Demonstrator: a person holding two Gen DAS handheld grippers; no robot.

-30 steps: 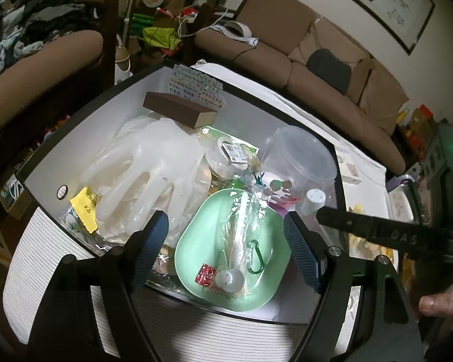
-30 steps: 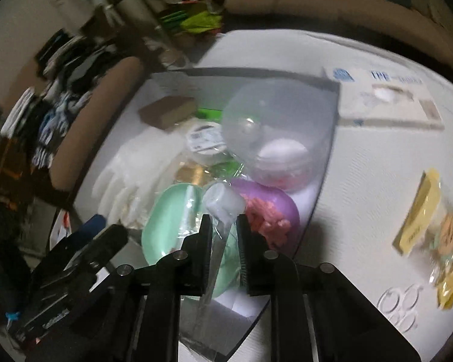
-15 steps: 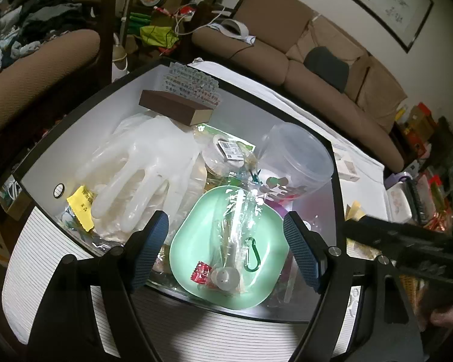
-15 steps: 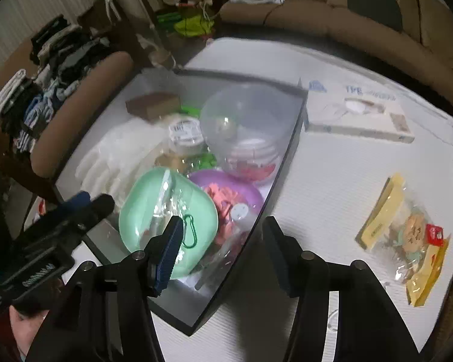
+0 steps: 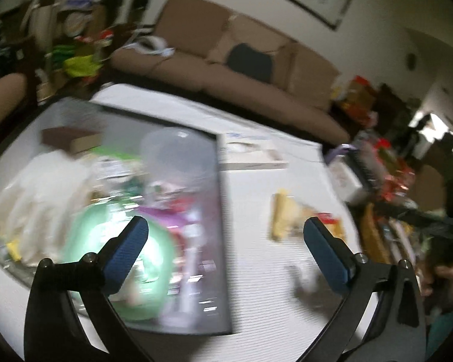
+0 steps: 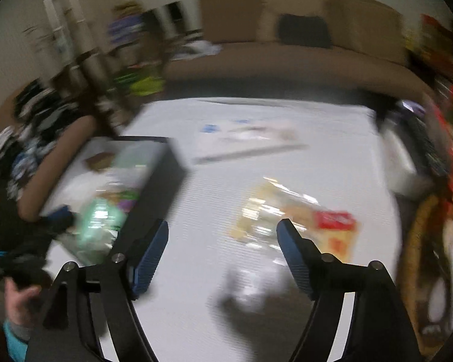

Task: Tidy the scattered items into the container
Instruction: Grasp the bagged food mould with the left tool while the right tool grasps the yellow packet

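Both views are motion-blurred. The black-rimmed container (image 5: 220,211) holds a green bowl (image 5: 154,241), a purple bowl (image 5: 178,211), a clear tub (image 5: 175,150) and pale gloves (image 5: 39,199); it also shows at the left of the right wrist view (image 6: 163,187). A yellow and red snack bag (image 6: 296,223) lies on the white table, just beyond my right gripper (image 6: 223,241), which is open and empty. The bag also shows in the left wrist view (image 5: 299,223). My left gripper (image 5: 226,241) is open and empty, over the container's right edge. A small clear item (image 6: 256,283) lies between the right fingers.
A flat white box (image 6: 244,138) lies at the table's far side. A brown sofa (image 5: 241,69) stands behind. Cluttered goods and a basket (image 6: 432,241) crowd the table's right edge. A chair with clothes (image 6: 45,138) stands left of the container.
Both grippers have swung right, away from the container toward the snack bag. The right gripper, shut on a clear plastic item one second ago, let it go into the container and stays open.
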